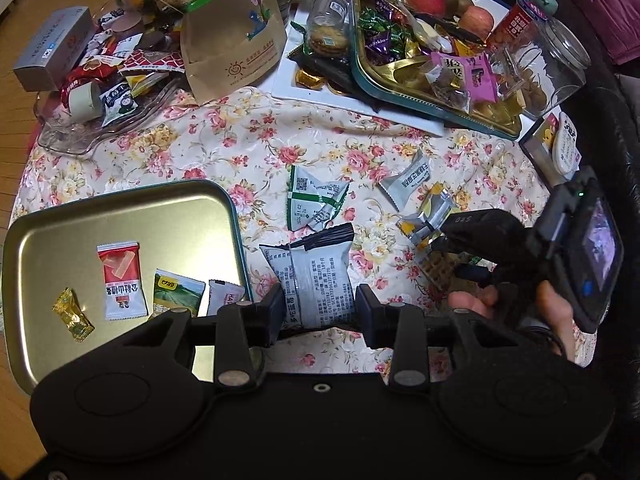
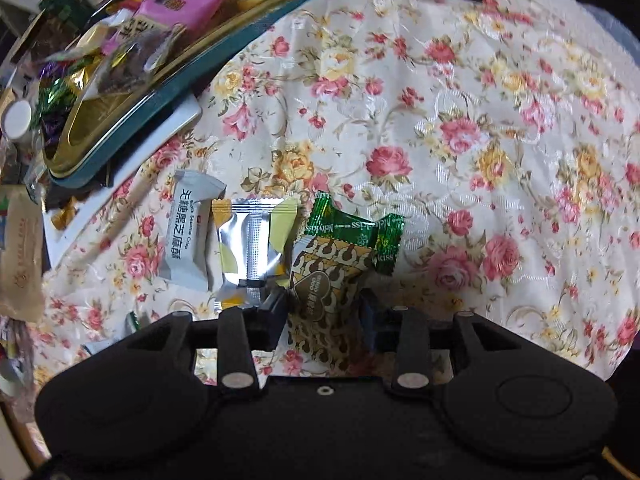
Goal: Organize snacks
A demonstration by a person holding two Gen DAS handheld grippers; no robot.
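The left gripper (image 1: 322,314) is seen closed about three-quarters wide on a grey-and-white snack packet (image 1: 316,280). The packet is pinched across its lower width, and its black crimped end points away from the jaws. The tin tray (image 1: 120,208) lies just to the left of this gripper, with its near corner beside the left finger. Several sorted sweets are already in it, among them a red-and-white packet (image 1: 120,280).

The right gripper (image 2: 324,316) is pointed steeply down with its jaws roughly half open. A brown-and-gold patterned packet (image 2: 324,292) is straddled between them, but the pads are not seen pressing on it. Its long axis runs straight away from the gripper, so the jaws would close across its narrow width. A green candy wrapper (image 2: 356,232) touches its far end, and a silver-and-yellow packet (image 2: 252,248) lies just beside the left finger and could be caught. A white sesame crisp packet (image 2: 192,228) lies farther left. This packet is judged nearer the right hand, and the tray nearer the left.
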